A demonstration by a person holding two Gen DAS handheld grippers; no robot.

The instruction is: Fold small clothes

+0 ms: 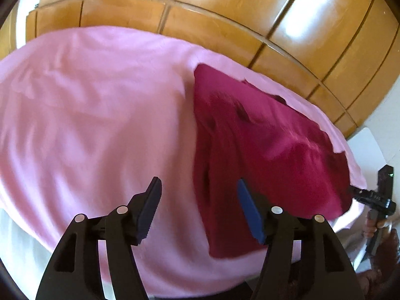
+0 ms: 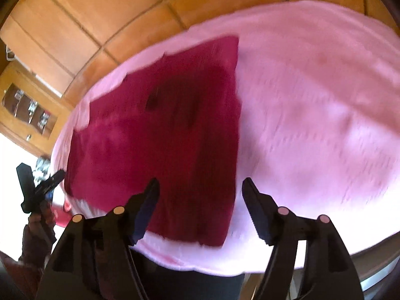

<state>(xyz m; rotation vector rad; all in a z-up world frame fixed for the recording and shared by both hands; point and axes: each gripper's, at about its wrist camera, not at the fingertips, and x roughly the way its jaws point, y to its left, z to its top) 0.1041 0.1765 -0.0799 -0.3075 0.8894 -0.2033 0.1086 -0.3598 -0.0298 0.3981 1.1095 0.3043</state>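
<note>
Nearest the lens: left gripper [image 1: 198,192], black two-finger tool with one blue pad, jaws apart, nothing between them. It hangs above the pink sheet covering the bed [image 1: 100,115], pitched downward; its blue finger overlaps the near left edge of the garment in view, but contact cannot be confirmed.

Right gripper [image 2: 200,190], same black build, jaws likewise apart and empty. Pitched down over the near right edge of the garment, apparently clear of the fabric.

Task item: dark crimson soft cloth garment [image 1: 262,145], lying flat on the sheet as a rough rectangle with a straight long edge; a few wrinkles, far edge uneven. Frames are blurred, so seams and layers are not readable.

Judgement: a fold seems laid down and both tools let go; step in hand is the gap between folds. Next move likely calls for pinching the two near corners, one per gripper, and carrying them evenly toward the far edge, keeping the cloth taut.

Beyond the bed: wall of orange-brown wooden cupboard panels [image 1: 225,12].
</note>
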